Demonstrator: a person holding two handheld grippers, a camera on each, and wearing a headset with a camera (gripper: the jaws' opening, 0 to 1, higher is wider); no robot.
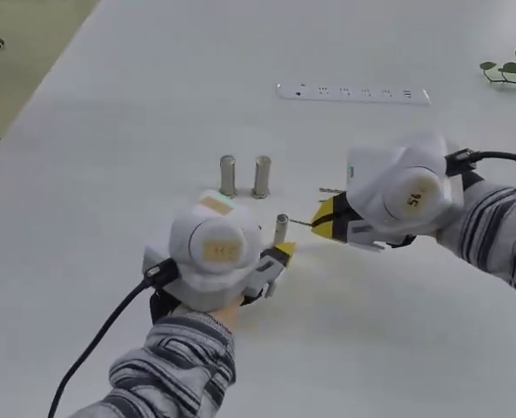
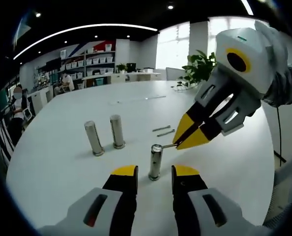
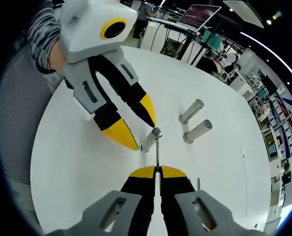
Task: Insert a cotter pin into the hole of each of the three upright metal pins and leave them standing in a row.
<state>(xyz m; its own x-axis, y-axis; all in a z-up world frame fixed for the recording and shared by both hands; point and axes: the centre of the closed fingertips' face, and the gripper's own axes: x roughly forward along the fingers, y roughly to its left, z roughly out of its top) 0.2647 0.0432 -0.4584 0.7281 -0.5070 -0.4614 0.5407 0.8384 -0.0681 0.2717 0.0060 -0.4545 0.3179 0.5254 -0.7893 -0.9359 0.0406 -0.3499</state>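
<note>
On the white table (image 1: 153, 104), the left gripper (image 2: 154, 173) lies low at the near left, its jaws spread either side of the nearest metal pin (image 2: 155, 160). From the right, the right gripper (image 3: 157, 171) pinches a thin cotter pin (image 3: 157, 152) level, its tip at that upright pin's shiny top. The hole is too small to make out. Two more metal pins (image 1: 228, 174) stand farther off.

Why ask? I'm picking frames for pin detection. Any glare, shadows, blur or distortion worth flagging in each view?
Head view: soft, even light, only faint shadows on the white table, and the nearest metal pin is sharp. Left gripper view: the fisheye curves the table edge, the windows are blown out, the pin is crisp. Right gripper view: strong fisheye and tilt, a bright glint on the pin's top, the cotter pin thin but sharp.
</note>
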